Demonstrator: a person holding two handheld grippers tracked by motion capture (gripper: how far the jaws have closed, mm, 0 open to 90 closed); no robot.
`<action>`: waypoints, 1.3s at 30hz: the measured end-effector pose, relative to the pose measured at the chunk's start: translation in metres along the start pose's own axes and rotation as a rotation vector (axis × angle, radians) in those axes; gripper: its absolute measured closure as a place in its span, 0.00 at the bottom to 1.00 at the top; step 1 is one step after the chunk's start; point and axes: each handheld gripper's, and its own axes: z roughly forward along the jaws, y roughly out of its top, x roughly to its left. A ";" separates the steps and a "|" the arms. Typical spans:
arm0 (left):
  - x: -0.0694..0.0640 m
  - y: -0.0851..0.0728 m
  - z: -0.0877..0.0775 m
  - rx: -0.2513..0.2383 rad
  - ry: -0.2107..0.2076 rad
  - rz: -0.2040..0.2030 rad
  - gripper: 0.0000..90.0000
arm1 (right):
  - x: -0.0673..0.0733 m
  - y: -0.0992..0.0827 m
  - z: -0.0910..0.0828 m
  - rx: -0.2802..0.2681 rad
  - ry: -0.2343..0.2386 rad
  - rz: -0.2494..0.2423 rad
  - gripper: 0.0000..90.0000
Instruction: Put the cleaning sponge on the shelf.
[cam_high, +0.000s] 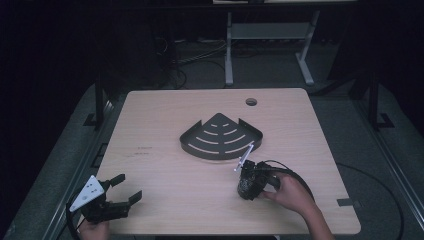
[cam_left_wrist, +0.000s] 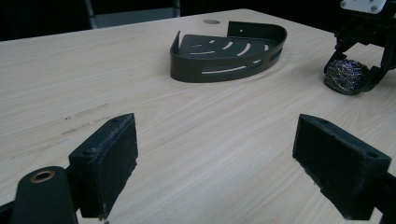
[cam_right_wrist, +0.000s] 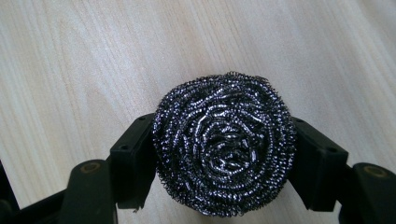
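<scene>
Dark room, pale bench (cam_high: 165, 130). My right tool (cam_right_wrist: 224, 154) pinches the scourer (cam_right_wrist: 225, 149) low over the wood, just beside the black corner shelf (cam_high: 221, 137). Pickup looks done; placing it is left. My left tool (cam_left_wrist: 215, 163) hangs spread and idle.

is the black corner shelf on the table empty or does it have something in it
Empty. The black corner shelf shows its bare slotted floor; the steel scourer sits outside it.

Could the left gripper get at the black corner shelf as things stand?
Probably yes: the left gripper stands open, and bare table lies between it and the corner shelf.
</scene>
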 end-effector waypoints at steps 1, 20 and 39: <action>0.000 0.000 0.000 0.001 0.000 0.002 0.15 | 0.000 0.000 0.000 0.000 -0.001 -0.003 0.35; -0.001 0.001 0.000 0.004 -0.001 0.011 0.15 | -0.002 -0.002 -0.014 -0.082 0.027 0.011 0.36; 0.000 0.001 0.000 0.001 -0.001 0.009 0.15 | -0.007 0.006 -0.030 -0.104 0.039 0.003 0.36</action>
